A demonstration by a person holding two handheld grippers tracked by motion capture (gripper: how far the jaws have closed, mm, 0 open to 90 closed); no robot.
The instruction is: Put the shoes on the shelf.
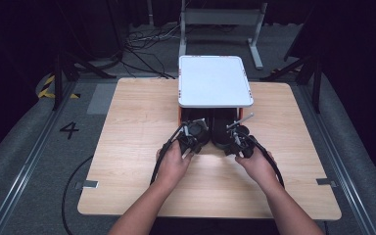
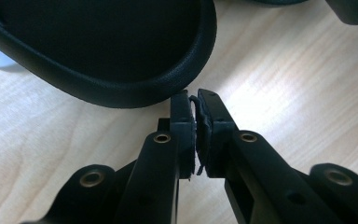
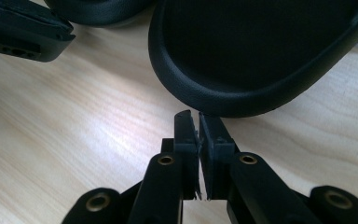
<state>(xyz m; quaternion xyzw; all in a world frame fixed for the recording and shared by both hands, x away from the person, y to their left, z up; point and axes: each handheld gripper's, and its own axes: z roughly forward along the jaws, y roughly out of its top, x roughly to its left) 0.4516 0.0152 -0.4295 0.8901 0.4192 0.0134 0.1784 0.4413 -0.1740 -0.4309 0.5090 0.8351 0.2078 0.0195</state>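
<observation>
Both grippers, left (image 1: 194, 138) and right (image 1: 236, 139), jaws pressed together and empty, sit on the table (image 1: 127, 147) just short of two black shoes (image 1: 221, 128) under a white tray (image 1: 214, 81); shoes look light, soft-rimmed, best pinched at the padded heel collar.

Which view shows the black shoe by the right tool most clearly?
The right gripper view: the shoe's rounded stitched rim lies close ahead of the shut right tool. The high view shows it small and dark under the white stand. The left gripper view catches only an edge of it.
</observation>
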